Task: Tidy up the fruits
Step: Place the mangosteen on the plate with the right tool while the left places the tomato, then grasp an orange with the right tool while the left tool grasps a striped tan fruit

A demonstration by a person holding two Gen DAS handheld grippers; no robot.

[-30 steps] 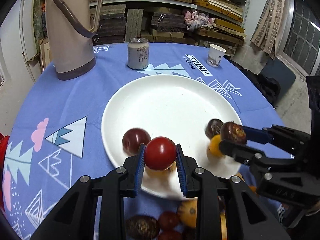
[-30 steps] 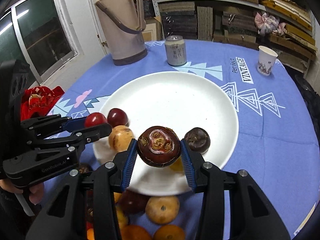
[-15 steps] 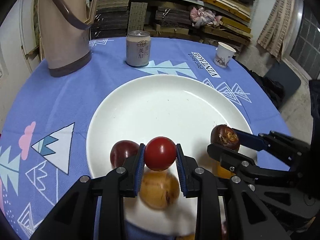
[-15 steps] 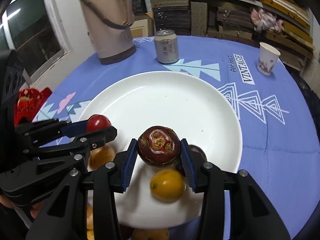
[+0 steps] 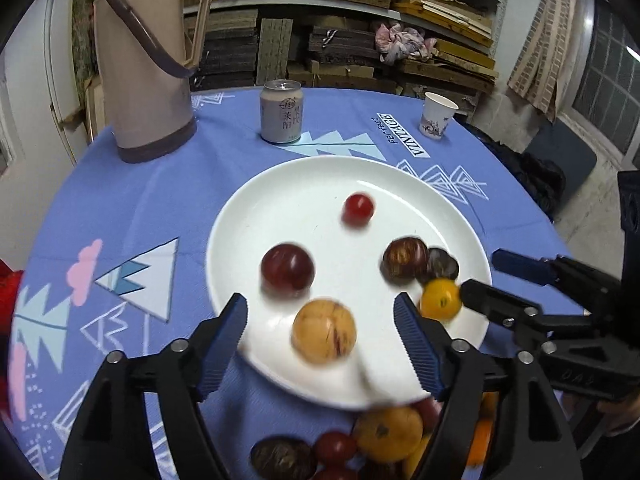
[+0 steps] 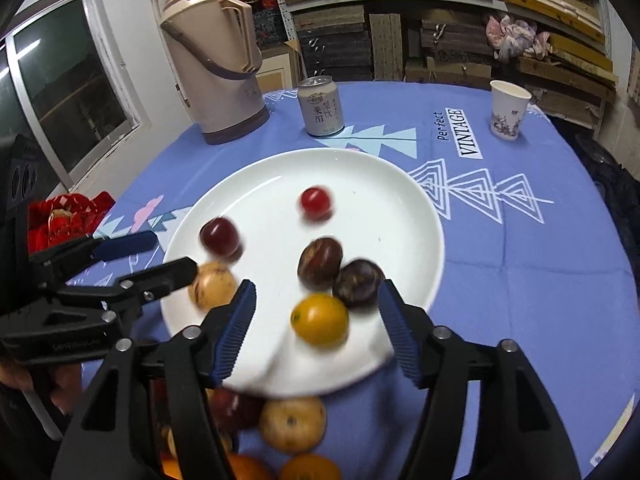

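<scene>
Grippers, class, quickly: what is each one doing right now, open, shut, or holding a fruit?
Left gripper: jaws opening, holding nothing; a tan fruit lies on the plate between them.
Right gripper: jaws opening, holding nothing.

My left wrist view looks down steeply, close over the plate's (image 5: 280, 184) near-left edge; the right wrist view from near-right. Both share plate and can (image 6: 321, 106).

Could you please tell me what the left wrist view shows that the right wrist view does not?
Only the left wrist view shows the right gripper from the side, jaws opening with nothing between them. Only the right wrist view shows the window and the red bag. Both share the white plate, six fruits on it, the thermos, the can and the paper cup.
</scene>
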